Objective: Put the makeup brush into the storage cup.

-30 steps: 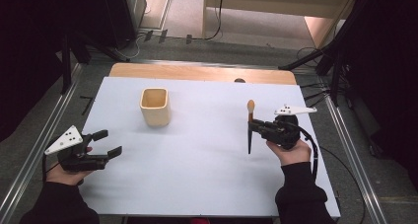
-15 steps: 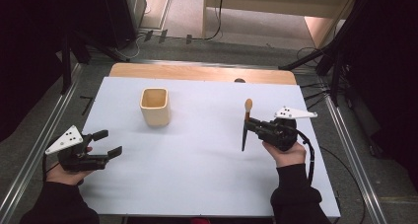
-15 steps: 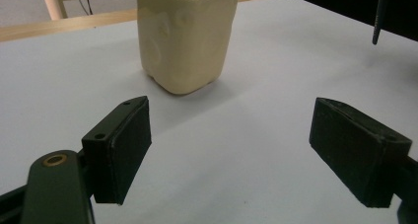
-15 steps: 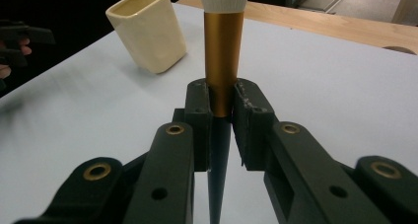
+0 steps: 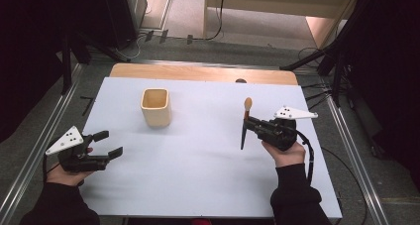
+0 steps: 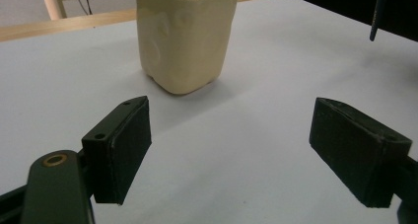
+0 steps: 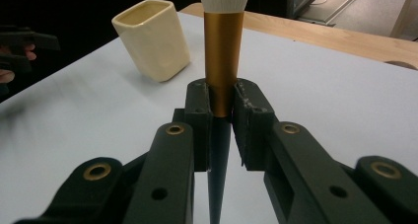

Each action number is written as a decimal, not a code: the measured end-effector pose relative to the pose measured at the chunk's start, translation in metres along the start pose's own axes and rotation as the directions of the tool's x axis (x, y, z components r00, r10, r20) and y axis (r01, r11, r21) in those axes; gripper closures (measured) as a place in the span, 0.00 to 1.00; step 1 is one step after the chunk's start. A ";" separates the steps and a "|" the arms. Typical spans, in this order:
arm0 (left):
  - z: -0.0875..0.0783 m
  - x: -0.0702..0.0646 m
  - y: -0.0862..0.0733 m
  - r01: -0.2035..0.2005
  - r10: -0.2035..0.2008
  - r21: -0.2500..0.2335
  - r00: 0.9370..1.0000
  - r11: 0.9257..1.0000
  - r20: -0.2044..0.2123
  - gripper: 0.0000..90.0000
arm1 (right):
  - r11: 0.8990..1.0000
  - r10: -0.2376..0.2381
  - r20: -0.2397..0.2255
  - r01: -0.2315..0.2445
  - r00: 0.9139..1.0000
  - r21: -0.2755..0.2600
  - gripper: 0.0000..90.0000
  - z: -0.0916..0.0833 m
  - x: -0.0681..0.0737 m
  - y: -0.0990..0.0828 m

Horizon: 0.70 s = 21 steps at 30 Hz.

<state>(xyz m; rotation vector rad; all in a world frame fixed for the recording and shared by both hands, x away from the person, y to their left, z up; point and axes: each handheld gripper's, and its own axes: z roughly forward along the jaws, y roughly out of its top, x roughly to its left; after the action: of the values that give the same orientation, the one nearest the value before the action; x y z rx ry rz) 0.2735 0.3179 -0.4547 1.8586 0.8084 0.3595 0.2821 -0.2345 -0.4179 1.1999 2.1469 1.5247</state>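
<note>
A cream square cup (image 5: pixel 156 106) stands upright on the white table (image 5: pixel 198 160), left of the middle; it is also seen as the cup (image 6: pixel 183 34) and the cup (image 7: pixel 153 39). My right gripper (image 5: pixel 249 126) is shut on a makeup brush (image 5: pixel 245 122), held upright above the table's right side, bristles up and black handle down. In the right gripper view the brush's gold ferrule (image 7: pixel 223 61) sits clamped between the jaws. My left gripper (image 5: pixel 109 143) stands open and holds nothing at the left front of the table, with its pads (image 6: pixel 121 150) pointing toward the cup.
The wooden table edge (image 5: pixel 198 72) runs along the back. Metal rails (image 5: pixel 346 136) flank both sides, and cables (image 5: pixel 148 36) lie on the floor behind. A tripod leg (image 5: pixel 317 61) stands at the back right.
My right gripper has carried the upright brush slightly left and toward the front. The left gripper has stayed still and open.
</note>
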 end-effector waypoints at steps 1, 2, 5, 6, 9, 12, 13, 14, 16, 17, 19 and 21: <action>0.000 0.000 0.000 0.000 0.000 0.001 1.000 1.000 0.000 0.19 | 1.000 -0.002 -0.001 0.002 1.000 0.000 0.88 0.000 0.000 0.001; 0.000 0.000 0.000 0.001 -0.001 -0.001 1.000 1.000 0.001 0.19 | 1.000 0.000 -0.002 0.000 1.000 -0.002 0.88 0.000 0.000 0.002; 0.000 0.000 0.000 -0.003 0.003 0.002 1.000 1.000 0.002 0.19 | 1.000 -0.002 -0.006 0.002 1.000 -0.003 0.88 0.001 0.001 0.005; 0.000 -0.001 0.000 -0.001 0.001 0.001 1.000 1.000 0.002 0.19 | 1.000 -0.009 -0.005 0.009 1.000 -0.005 0.88 0.002 0.001 0.006; 0.000 -0.001 0.000 0.000 0.000 0.002 1.000 1.000 0.002 0.19 | 1.000 -0.006 -0.012 0.005 1.000 -0.009 0.88 0.004 0.003 0.010; 0.000 0.000 0.000 -0.002 0.002 0.003 1.000 1.000 0.001 0.19 | 1.000 -0.004 -0.018 0.004 1.000 -0.012 0.88 0.006 0.004 0.014; 0.000 -0.001 0.000 0.001 -0.001 0.002 1.000 1.000 0.000 0.19 | 1.000 -0.007 -0.015 0.007 1.000 -0.013 0.88 0.007 0.004 0.015; 0.000 0.000 0.000 0.001 -0.001 0.002 1.000 1.000 0.000 0.19 | 1.000 -0.001 -0.020 0.001 1.000 -0.017 0.88 0.008 0.005 0.016; 0.000 0.000 0.000 0.001 -0.001 0.002 1.000 1.000 0.000 0.19 | 1.000 -0.004 -0.024 0.004 1.000 -0.018 0.88 0.009 0.006 0.018; 0.000 0.000 0.000 0.001 -0.001 0.002 1.000 1.000 0.000 0.19 | 1.000 -0.006 -0.023 0.006 1.000 -0.013 0.88 0.010 0.007 0.019; 0.000 -0.001 0.000 0.002 -0.002 0.002 1.000 1.000 0.001 0.19 | 1.000 -0.007 -0.026 0.007 1.000 -0.012 0.88 0.012 0.008 0.020; 0.000 0.000 0.000 0.002 -0.002 0.002 1.000 1.000 0.000 0.19 | 1.000 -0.007 -0.028 0.007 1.000 -0.010 0.88 0.013 0.009 0.021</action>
<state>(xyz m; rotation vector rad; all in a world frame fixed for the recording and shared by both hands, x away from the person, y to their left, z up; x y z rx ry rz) 0.2732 0.3175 -0.4547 1.8597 0.8103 0.3574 0.2950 -0.2169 -0.4027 1.1733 2.1567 1.5558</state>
